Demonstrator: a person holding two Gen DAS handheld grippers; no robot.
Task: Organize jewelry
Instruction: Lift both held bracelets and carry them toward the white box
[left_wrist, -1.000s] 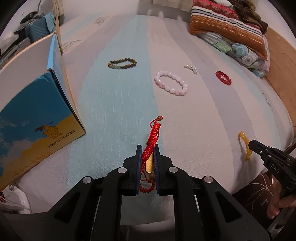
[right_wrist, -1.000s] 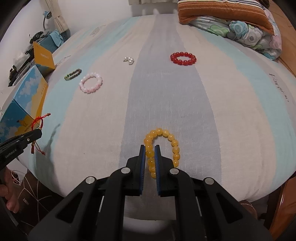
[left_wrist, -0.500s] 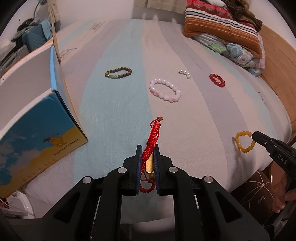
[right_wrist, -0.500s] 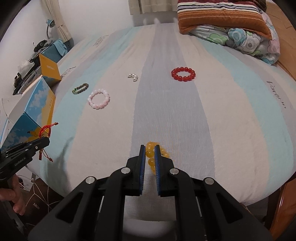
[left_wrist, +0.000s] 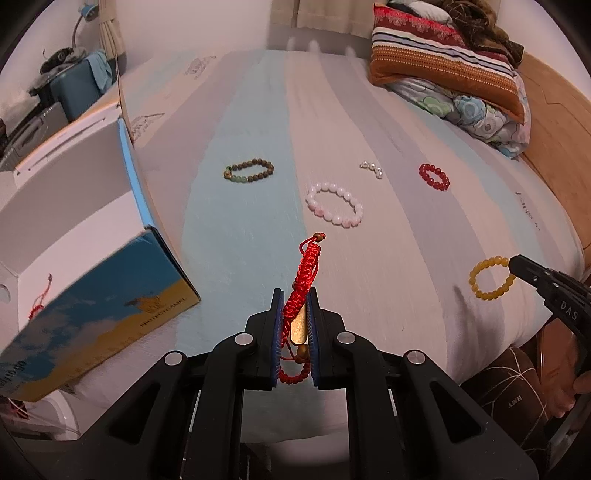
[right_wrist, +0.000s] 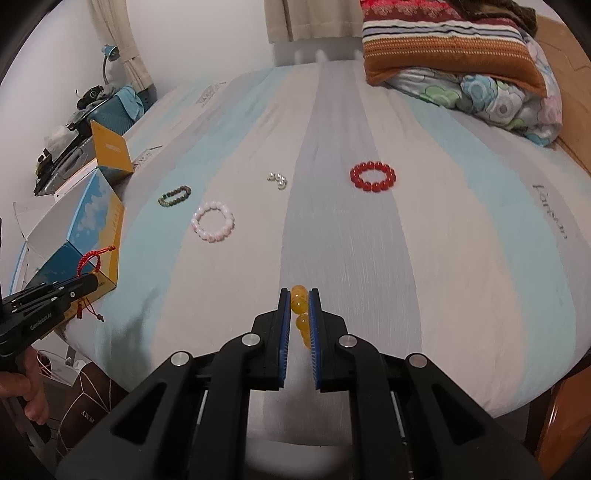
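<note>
My left tool (left_wrist: 294, 306) is closed tight on a red string bracelet (left_wrist: 304, 275). It is made of knotted red cord with a small brown bead at the top end and a flat gold piece pinched between the blue pads. A loop of red cord hangs down under the pads. It sits at the bottom middle of the left wrist view, lifted above the bed (left_wrist: 240, 229).

My right tool (right_wrist: 297, 310) is closed on a yellow bead bracelet (right_wrist: 299, 304). Its beads are round, shiny and honey colored. In the left wrist view the ring (left_wrist: 491, 278) hangs open at the right edge, held at its right side.

Four more pieces lie on the striped bed sheet in the middle of the frame: a pink bead bracelet (right_wrist: 213, 226), a brown and green bead bracelet (right_wrist: 174, 195), a small bunch of white pearls (right_wrist: 277, 180) and a red bead bracelet (right_wrist: 373, 177).

A blue and yellow box (left_wrist: 85, 258) stands at the left edge.
</note>
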